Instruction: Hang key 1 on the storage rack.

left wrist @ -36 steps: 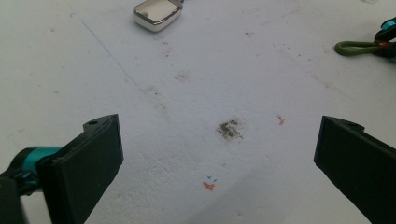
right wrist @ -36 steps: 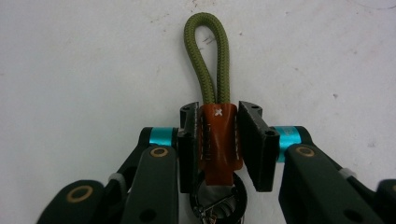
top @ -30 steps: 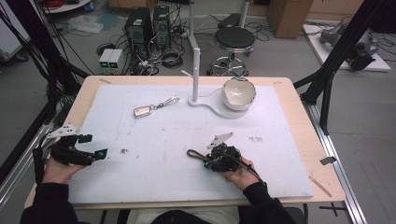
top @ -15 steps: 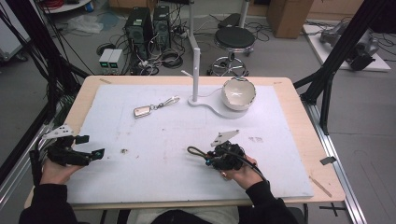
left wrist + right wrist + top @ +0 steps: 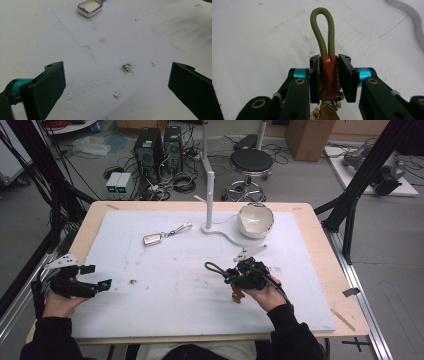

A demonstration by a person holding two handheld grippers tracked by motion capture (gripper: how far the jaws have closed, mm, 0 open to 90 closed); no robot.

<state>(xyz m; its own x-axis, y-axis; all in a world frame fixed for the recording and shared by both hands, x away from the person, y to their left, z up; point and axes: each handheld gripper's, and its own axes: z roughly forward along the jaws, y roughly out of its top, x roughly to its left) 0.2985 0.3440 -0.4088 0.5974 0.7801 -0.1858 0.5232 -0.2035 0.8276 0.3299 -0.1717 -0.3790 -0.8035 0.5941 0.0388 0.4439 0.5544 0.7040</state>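
1. The right gripper [image 5: 329, 75] squeezes the brown leather tab of a keychain [image 5: 329, 75]; its green cord loop sticks out past the jaws.
2. From above, the right gripper [image 5: 235, 277] has bare white mat [image 5: 175, 295] in front of it, with nothing in its way.
3. Beyond it stand a white bowl [image 5: 255, 220] and a white stand [image 5: 210, 195].
4. The left gripper [image 5: 117, 85] is wide open over the mat, holding nothing.
5. Far ahead of it lies a silver key fob [image 5: 90, 7].
6. The high view also shows the silver key fob's chain.
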